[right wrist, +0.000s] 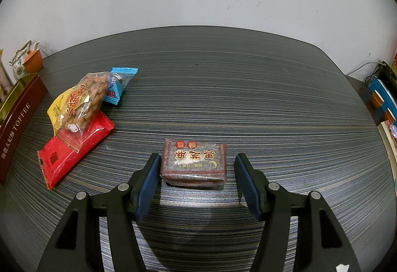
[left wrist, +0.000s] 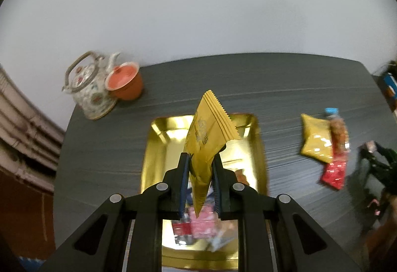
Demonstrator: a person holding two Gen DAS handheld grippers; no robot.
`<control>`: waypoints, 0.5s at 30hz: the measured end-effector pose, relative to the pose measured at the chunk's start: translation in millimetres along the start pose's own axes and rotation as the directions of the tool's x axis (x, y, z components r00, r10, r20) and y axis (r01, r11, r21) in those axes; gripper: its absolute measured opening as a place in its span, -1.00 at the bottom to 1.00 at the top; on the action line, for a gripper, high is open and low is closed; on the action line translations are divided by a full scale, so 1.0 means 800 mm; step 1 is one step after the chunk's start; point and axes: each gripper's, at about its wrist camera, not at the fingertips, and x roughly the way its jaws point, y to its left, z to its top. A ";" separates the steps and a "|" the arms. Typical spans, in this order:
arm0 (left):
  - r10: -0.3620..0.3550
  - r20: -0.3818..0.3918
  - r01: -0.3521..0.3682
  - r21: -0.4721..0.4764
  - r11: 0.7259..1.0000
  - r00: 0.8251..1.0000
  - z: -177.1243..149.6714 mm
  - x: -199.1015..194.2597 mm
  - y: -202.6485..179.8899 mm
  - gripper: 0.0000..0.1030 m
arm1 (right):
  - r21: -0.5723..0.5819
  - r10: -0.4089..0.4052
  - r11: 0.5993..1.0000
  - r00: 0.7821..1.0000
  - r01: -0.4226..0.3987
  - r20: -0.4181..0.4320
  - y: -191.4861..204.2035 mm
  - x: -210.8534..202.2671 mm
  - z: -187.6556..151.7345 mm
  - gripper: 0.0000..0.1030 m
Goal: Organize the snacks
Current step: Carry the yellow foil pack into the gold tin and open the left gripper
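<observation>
My left gripper (left wrist: 201,156) is shut on a yellow snack packet (left wrist: 211,130), which sticks up between the fingers above the gold tray (left wrist: 158,147). A red packet (left wrist: 201,224) lies in the tray below, blurred. In the right wrist view, my right gripper (right wrist: 197,159) stands open low over the table. A brown wrapped sesame block (right wrist: 193,145) lies flat between its fingers, close to the left pad and apart from the right one.
A pile lies left of the block: a clear bag of twists (right wrist: 86,100), a yellow packet (right wrist: 58,108), a red packet (right wrist: 74,150) and a blue packet (right wrist: 119,85). A teapot (left wrist: 89,88) and an orange cup (left wrist: 124,83) stand at the far left corner.
</observation>
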 end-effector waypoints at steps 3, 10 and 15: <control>0.032 -0.039 -0.033 -0.023 0.999 0.999 -0.005 0.018 0.019 -0.64 | 0.000 0.000 1.000 1.000 0.000 0.000 0.000 0.000 0.000 0.14; 0.099 -0.081 -0.100 -0.013 0.995 0.992 -0.017 0.042 0.031 -0.64 | 0.000 0.000 1.000 1.000 0.000 0.000 0.000 0.000 0.001 0.15; 0.115 -0.100 -0.116 -0.007 0.993 0.988 -0.026 0.056 0.031 -0.64 | 0.000 -0.001 1.000 1.000 0.001 0.000 0.000 0.001 0.001 0.15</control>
